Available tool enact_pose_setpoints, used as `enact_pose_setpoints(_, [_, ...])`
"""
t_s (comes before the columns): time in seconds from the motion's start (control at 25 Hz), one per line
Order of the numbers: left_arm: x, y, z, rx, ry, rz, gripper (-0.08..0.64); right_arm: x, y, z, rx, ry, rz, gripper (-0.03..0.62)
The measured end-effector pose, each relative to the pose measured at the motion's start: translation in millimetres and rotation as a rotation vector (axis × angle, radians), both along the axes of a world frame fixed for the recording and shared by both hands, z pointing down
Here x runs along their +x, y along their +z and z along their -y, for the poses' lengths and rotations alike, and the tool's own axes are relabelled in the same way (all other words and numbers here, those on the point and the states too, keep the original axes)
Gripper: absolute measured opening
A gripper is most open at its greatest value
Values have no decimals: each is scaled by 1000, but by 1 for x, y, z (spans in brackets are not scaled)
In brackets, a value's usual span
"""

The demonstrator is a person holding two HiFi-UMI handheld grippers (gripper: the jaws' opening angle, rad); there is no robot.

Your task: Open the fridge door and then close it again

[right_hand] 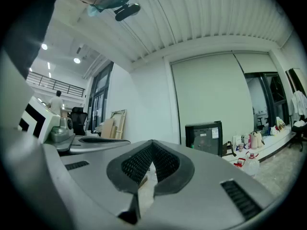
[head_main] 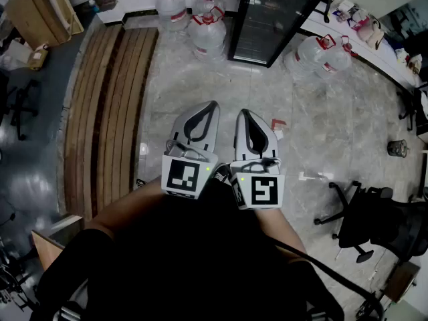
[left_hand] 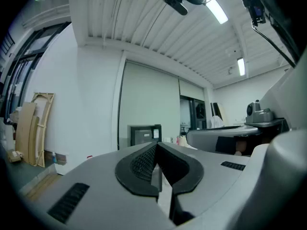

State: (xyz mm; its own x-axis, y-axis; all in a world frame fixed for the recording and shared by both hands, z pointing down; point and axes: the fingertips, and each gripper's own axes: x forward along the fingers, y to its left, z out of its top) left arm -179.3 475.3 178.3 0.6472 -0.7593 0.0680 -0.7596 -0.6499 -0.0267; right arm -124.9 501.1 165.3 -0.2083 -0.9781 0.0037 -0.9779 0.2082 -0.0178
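The fridge (head_main: 277, 19) is a tall black cabinet with a glass door, standing shut on the far side of the tiled floor. It also shows small and distant in the left gripper view (left_hand: 145, 134) and in the right gripper view (right_hand: 205, 138). My left gripper (head_main: 214, 104) and right gripper (head_main: 242, 112) are held side by side close to my body. Both point level toward the fridge and are far from it. The left gripper's (left_hand: 156, 145) jaws meet at the tips with nothing between them, and so do those of the right gripper (right_hand: 152, 143).
Several large water jugs (head_main: 200, 19) stand left of the fridge and more (head_main: 321, 55) to its right. A strip of wooden boards (head_main: 110, 112) runs along the floor at left. Black office chairs (head_main: 374, 223) stand at right, and a cluttered counter (head_main: 364, 29) runs along the far right wall.
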Motion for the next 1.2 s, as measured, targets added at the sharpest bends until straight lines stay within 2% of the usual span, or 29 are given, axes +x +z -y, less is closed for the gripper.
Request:
enact_pose_setpoints(0.36, [27,0,-15,-3,-16,13,6,35,0,-14,-10,-1,13,15])
enact_pose_setpoints(0.48, [33,-4,-20,-5,-42,-3,6,46,-2,-19,-6,-9,38,15])
enact_pose_setpoints(0.6, [37,-7,-20,11,-43,15,6,60,-3,-19,-4,11,69,15])
enact_pose_setpoints(0.72, [40,-7,-11,-5,-53,1,6,72,-3,-11,-3,41,84,15])
enact_pose_setpoints(0.96, [64,23,31,-39,-11,20,6,97,25,27,-69,94,86,15])
enact_pose_setpoints(1.2, [92,57,119,-120,16,8,7,126,55,108,-141,128,64,15])
